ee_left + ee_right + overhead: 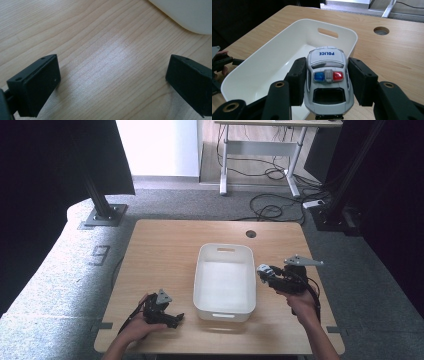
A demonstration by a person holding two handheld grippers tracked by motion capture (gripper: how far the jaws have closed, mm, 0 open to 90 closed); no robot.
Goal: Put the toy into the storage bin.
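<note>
A white toy police car (327, 77) with a blue and red light bar sits between the jaws of my right gripper (327, 81), which is shut on its sides. In the high view the right gripper (265, 272) holds the car (263, 270) at the right rim of the white plastic bin (225, 312), nose toward the bin. The bin's inside (274, 65) holds nothing. My left gripper (176, 318) rests low on the table left of the bin's near corner, open, with bare wood between its fingers (37, 85).
The wooden table (165, 245) has a round cable hole (251, 234) at the back. The bin's rounded corner (190, 15) lies just beyond the left gripper. Grey carpet, black frame posts, a desk and floor cables surround the table.
</note>
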